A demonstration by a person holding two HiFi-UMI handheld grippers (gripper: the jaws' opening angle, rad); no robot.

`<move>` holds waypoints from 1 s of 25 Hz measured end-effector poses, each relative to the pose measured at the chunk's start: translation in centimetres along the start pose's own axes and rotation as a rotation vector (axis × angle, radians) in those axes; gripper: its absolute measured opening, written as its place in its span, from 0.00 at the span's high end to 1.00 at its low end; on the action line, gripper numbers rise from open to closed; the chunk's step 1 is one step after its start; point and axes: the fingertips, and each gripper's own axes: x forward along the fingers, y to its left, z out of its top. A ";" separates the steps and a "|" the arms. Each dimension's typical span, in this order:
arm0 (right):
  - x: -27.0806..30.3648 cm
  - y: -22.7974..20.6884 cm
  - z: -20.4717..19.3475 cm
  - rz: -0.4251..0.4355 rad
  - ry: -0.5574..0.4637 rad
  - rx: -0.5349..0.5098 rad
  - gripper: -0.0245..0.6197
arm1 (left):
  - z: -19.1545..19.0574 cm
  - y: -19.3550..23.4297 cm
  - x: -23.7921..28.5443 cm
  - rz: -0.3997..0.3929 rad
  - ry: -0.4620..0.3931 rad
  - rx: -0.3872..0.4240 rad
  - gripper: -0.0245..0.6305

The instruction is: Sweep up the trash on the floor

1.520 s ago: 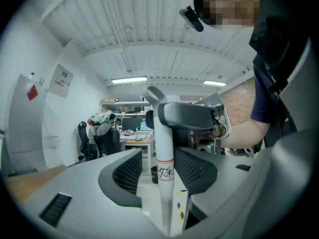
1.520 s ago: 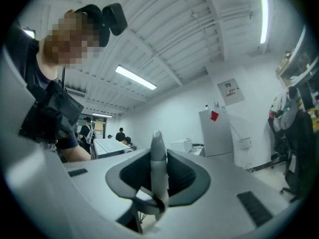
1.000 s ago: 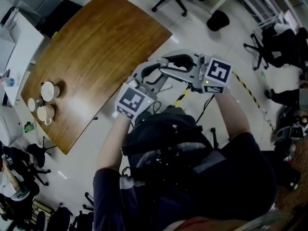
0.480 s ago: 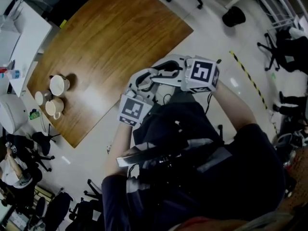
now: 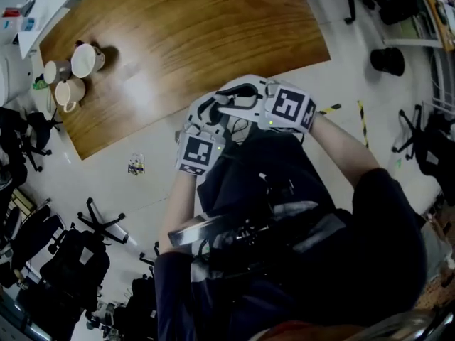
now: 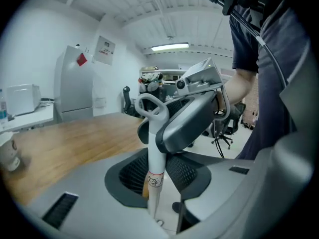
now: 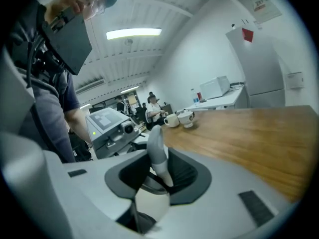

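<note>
Your left gripper point(image 6: 155, 198) is clamped on a white loop-topped handle point(image 6: 153, 148). Your right gripper point(image 7: 152, 185) holds a grey handle point(image 7: 157, 153) between jaws that have just been easing wider. The trash point(image 5: 136, 164) lies on the floor point(image 5: 99, 190), left of the left gripper and just off the bench point(image 5: 213, 34).
</note>
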 end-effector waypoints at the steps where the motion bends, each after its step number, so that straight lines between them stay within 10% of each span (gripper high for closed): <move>1: 0.2 -0.5 0.0 0.011 -0.005 -0.004 0.76 | -0.2 0.5 0.2 0.030 -0.006 -0.030 0.82; 14: 3.1 -0.5 -0.2 0.067 0.101 -0.197 0.78 | -1.2 2.6 -3.2 0.202 -0.035 -0.084 0.79; 25: 6.4 -1.4 0.6 0.013 0.115 -0.160 0.78 | -2.0 4.6 -5.7 0.127 -0.018 -0.013 0.81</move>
